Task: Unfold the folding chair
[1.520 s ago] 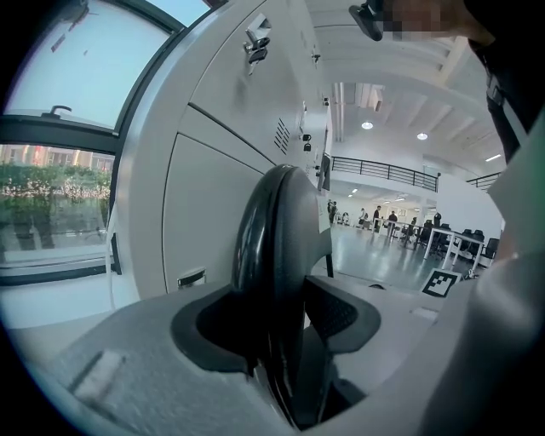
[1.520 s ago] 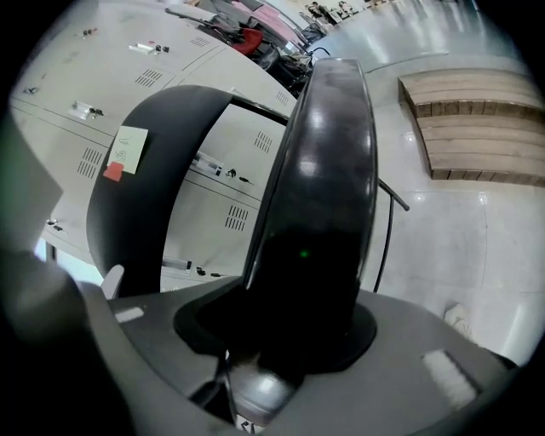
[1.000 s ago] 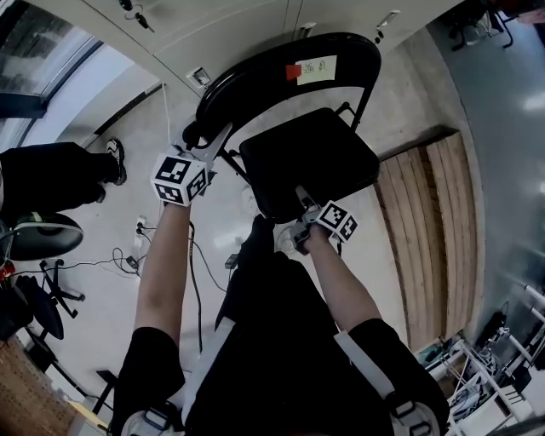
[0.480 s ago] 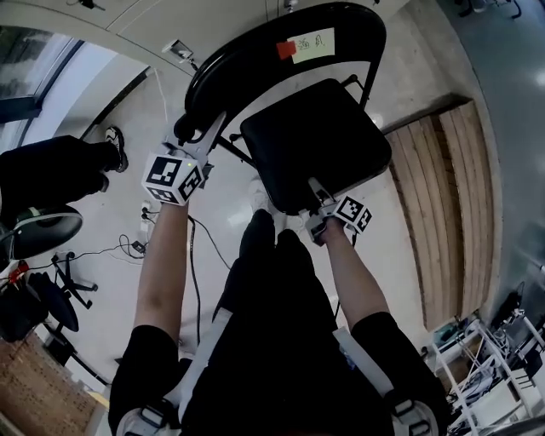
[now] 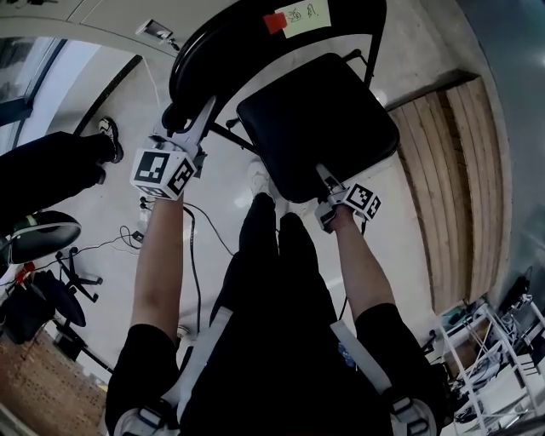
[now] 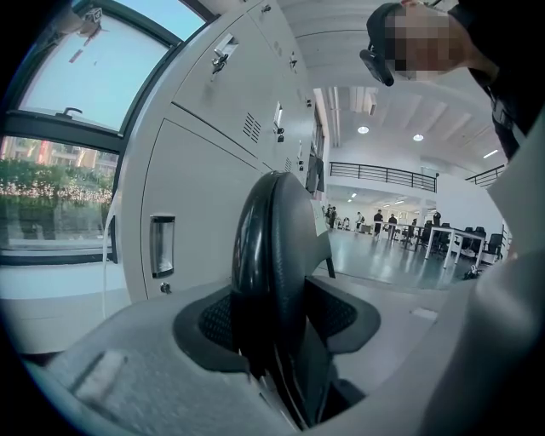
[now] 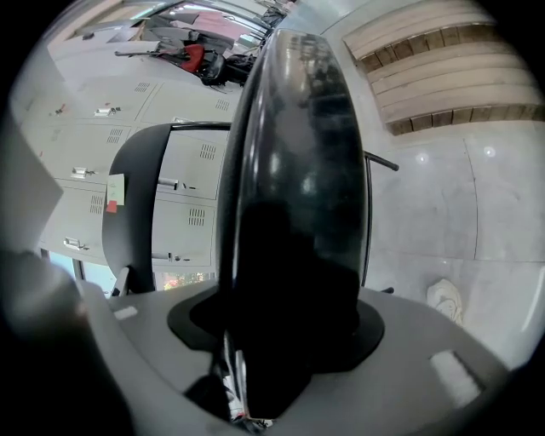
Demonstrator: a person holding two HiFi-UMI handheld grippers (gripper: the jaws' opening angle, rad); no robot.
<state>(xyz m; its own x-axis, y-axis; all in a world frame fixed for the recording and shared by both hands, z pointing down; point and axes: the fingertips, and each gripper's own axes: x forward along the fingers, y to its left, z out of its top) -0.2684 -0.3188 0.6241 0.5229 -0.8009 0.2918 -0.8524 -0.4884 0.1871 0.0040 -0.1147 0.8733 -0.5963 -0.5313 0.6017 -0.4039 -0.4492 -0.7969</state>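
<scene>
- The folding chair (image 5: pixel 281 77) stands directly ahead of both claws. Its seat (image 5: pixel 319 119) lies close to level, and its backrest (image 5: pixel 223 44) arches beyond and above the seat.
- The left claw (image 5: pixel 194 128) is clamped on the curved side rim of the backrest. In the left gripper view the black rim fills the gap between the pads and runs up and away from the jaws.
- The right claw (image 5: pixel 328 180) has the near edge of the seat between its jaws, which have just been opening. In the right gripper view the pads appear to bear on both faces of the seat.
- A paper note (image 5: pixel 306 14) is stuck on the backrest top, far beyond the left claw's tips.
- Handling (judged): the chair looks rigid and moderately heavy and should not flex under a grip. The seat's glossy surface reflects the room, so its smooth faces may slide between the pads.
- Where to hold (judged): the backrest rim suits steadying the chair. The seat's front edge, farthest from the pivot, gives the best leverage. The hinge region between the claws should be avoided as a pinch point.
</scene>
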